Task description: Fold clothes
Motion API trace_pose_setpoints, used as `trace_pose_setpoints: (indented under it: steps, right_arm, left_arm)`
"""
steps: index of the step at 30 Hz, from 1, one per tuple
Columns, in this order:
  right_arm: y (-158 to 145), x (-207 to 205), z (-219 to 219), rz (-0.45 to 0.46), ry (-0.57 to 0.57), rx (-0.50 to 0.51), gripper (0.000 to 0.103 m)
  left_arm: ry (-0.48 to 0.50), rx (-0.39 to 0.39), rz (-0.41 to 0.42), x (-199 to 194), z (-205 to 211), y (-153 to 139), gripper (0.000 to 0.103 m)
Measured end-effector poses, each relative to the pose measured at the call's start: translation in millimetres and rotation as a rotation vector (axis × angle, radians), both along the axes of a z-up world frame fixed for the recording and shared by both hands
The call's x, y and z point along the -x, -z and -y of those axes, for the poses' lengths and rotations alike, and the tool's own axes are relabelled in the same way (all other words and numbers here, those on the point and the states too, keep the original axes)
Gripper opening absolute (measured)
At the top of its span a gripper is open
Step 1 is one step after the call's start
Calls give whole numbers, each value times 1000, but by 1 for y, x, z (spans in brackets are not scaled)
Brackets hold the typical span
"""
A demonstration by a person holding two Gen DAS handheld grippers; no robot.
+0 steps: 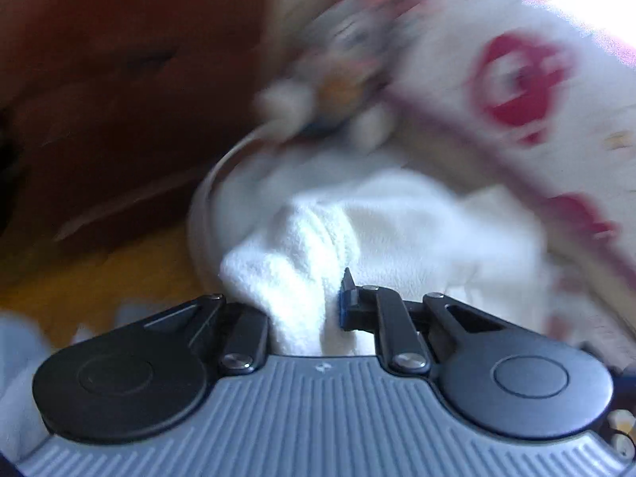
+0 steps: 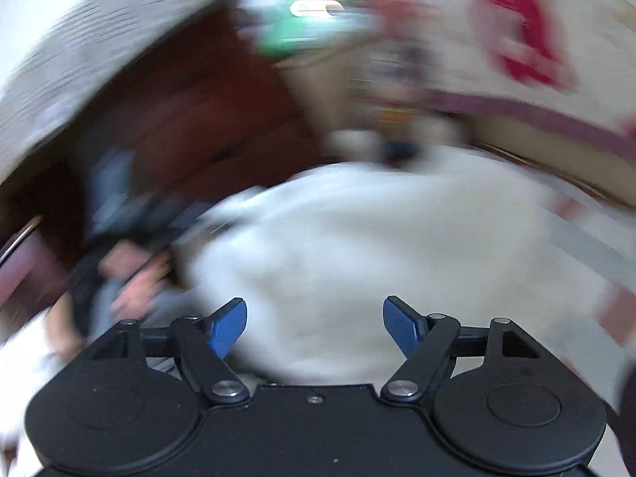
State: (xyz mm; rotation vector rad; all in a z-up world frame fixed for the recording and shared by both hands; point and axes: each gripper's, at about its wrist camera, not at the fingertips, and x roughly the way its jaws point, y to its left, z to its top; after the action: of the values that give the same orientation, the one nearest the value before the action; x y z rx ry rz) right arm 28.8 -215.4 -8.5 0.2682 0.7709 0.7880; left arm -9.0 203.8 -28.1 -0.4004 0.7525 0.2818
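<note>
Left wrist view. We record the left gripper clamped on a bunched fold of the white garment; only the right-hand blue pad shows, pressed into the fleecy cloth, the other finger hidden behind the bunch. From the pinch the garment runs forward and to the right of the fingers, over a bed cover with red print (the view is badly blurred, so its outline is uncertain). A dark wooden panel stands to the left, a yellow surface below it.

Right wrist view. We record the right gripper with fingers wide apart, both blue pads bare, nothing between them. The white garment lies straight ahead and under the fingers, its long axis roughly across the view, left to right. At its left end we see a person's hand on the other tool.

Judgement: the left gripper already has the cloth; the right is the free one, and we think it needs only to descend onto the near edge ahead of it.
</note>
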Motion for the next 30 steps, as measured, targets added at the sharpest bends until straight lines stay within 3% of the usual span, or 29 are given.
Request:
trace_pose_setpoints:
  steps: [3, 5, 7, 12, 14, 17, 18, 21, 25, 28, 30]
  right_arm:
    - [31, -59, 21, -177, 226, -27, 80]
    - [44, -89, 30, -272, 291, -124, 80]
    - [46, -111, 27, -308, 288, -180, 80]
    - [47, -155, -11, -288, 282, -57, 81]
    - [49, -174, -26, -249, 322, 5, 88]
    - [66, -191, -39, -145, 402, 99, 90]
    - [76, -196, -39, -156, 427, 106, 90]
    - [114, -218, -23, -284, 500, -51, 90]
    - [159, -232, 0, -523, 630, -334, 94]
    - [174, -230, -7, -619, 538, -392, 95]
    - [170, -225, -24, -629, 381, -349, 92]
  left_arm:
    - [-49, 183, -38, -14, -17, 21, 12]
    - [-43, 174, -35, -25, -14, 19, 12]
    - [-38, 134, -41, -36, -6, 15, 12]
    - [-35, 236, -48, -24, -15, 29, 12]
    - [-20, 287, -38, -8, -18, 42, 12]
    - [-9, 417, -44, -6, -27, 60, 12]
    - [-9, 467, -50, -7, -31, 67, 12]
    - [-28, 611, -69, -4, -42, 87, 12]
    - [-36, 668, -78, -6, -44, 97, 12]
    - [-26, 681, -82, -12, -41, 99, 12]
    - [2, 677, -95, -14, -37, 98, 12]
